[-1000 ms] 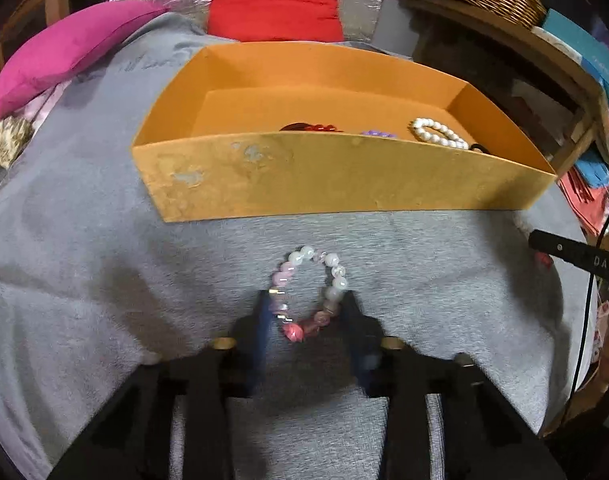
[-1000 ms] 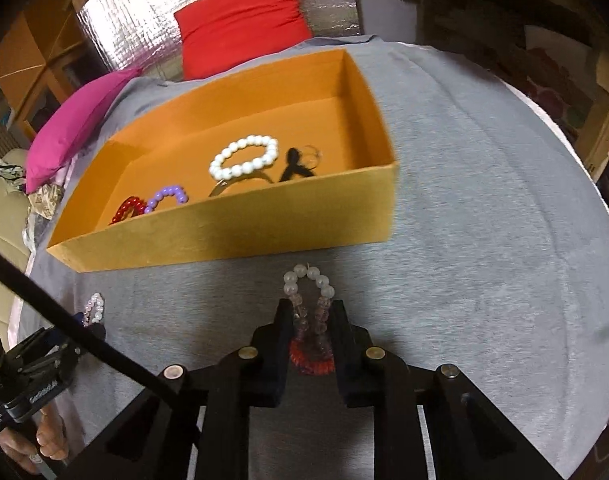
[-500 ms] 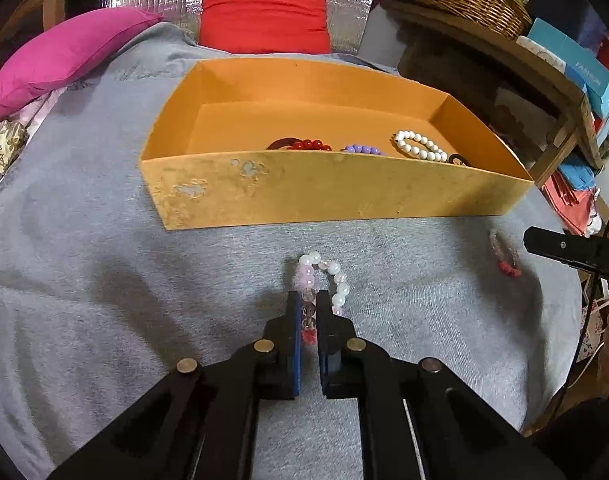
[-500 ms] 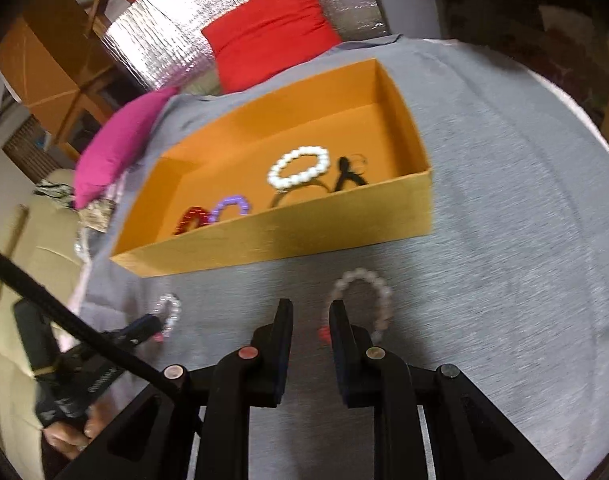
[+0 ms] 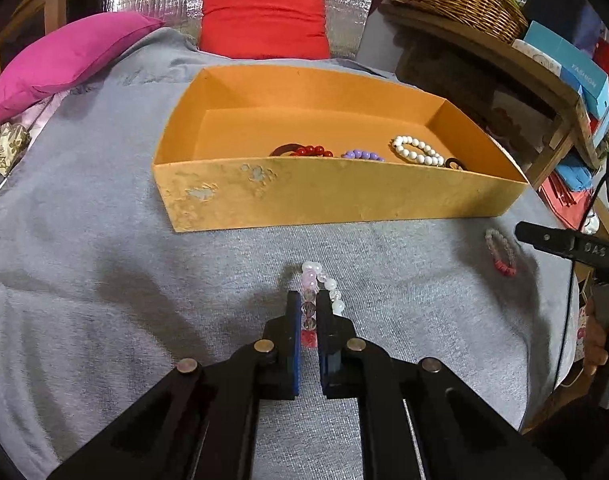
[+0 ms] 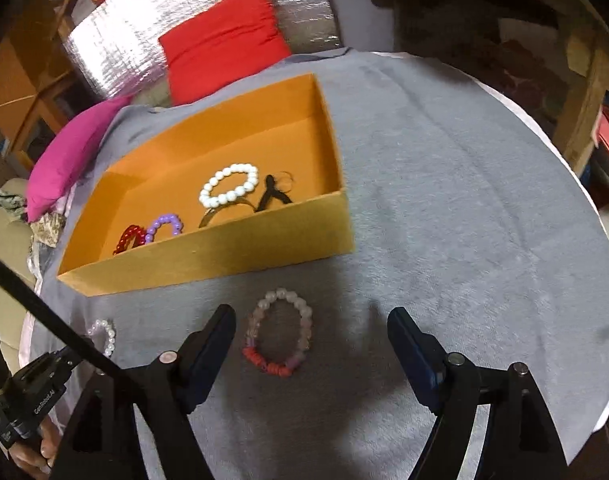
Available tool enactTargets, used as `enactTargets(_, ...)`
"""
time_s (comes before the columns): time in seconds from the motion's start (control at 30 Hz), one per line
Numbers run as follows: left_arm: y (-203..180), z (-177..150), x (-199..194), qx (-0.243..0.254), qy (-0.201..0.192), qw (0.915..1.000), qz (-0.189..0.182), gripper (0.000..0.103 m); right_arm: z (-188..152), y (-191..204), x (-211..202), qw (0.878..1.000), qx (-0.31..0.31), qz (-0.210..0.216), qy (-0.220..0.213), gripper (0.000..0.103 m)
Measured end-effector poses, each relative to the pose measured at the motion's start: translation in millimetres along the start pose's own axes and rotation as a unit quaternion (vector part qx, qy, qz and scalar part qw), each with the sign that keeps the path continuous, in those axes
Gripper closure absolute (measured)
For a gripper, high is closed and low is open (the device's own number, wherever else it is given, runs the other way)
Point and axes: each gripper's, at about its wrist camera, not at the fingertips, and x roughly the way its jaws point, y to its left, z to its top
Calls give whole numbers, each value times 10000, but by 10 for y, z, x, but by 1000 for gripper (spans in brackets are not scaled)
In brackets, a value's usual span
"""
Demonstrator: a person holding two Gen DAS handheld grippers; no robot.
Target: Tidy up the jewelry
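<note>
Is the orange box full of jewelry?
No. The orange box holds a few bracelets along its near side; the rest is bare.

Both wrist views look steeply down, close, sharing the orange box [image 5: 344,196].

Right gripper [image 6: 310,326] just-opened around pink bracelet [image 6: 278,334] on grey cloth [image 6: 464,200].
</note>
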Motion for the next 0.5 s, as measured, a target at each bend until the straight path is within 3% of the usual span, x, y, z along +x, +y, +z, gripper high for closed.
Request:
enactTargets(0.17, 0, -23, 11, 26, 39, 10000, 18, 96, -49, 241, 207, 9978, -583, -304, 104, 25)
enactTargets(0.2, 8, -21, 22, -1, 58, 10000, 32, 95, -61, 299, 250, 9967, -721, -340, 130, 30)
enactTargets(0.23, 25, -21, 31, -36, 81, 10000, 43, 95, -85, 372, 295, 9949, -902, -410, 162, 43)
enactTargets(0.3, 67, -21, 57, -117, 146, 9998, 86, 95, -159, 510, 366, 9887, -1311, -715, 156, 59)
enactTargets(0.33, 78, -22, 64, -130, 177, 9997, 99, 93, -184, 565, 355, 9855, -1488, -808, 69, 75)
enactTargets(0.4, 120, -28, 85, -217, 280, 9993, 68, 75, -224, 650, 337, 9811, -1728, -874, 34, 88)
enactTargets(0.43, 141, -35, 83, -254, 292, 9992, 57, 57, -240, 663, 323, 9799, -1765, -927, 4, 88)
enactTargets(0.47, 154, -42, 73, -285, 272, 9992, 71, 47, -247, 661, 311, 9800, -1769, -910, 7, 88)
enactTargets(0.5, 157, -49, 55, -280, 231, 9993, 74, 46, -249, 651, 298, 9812, -1736, -840, 35, 88)
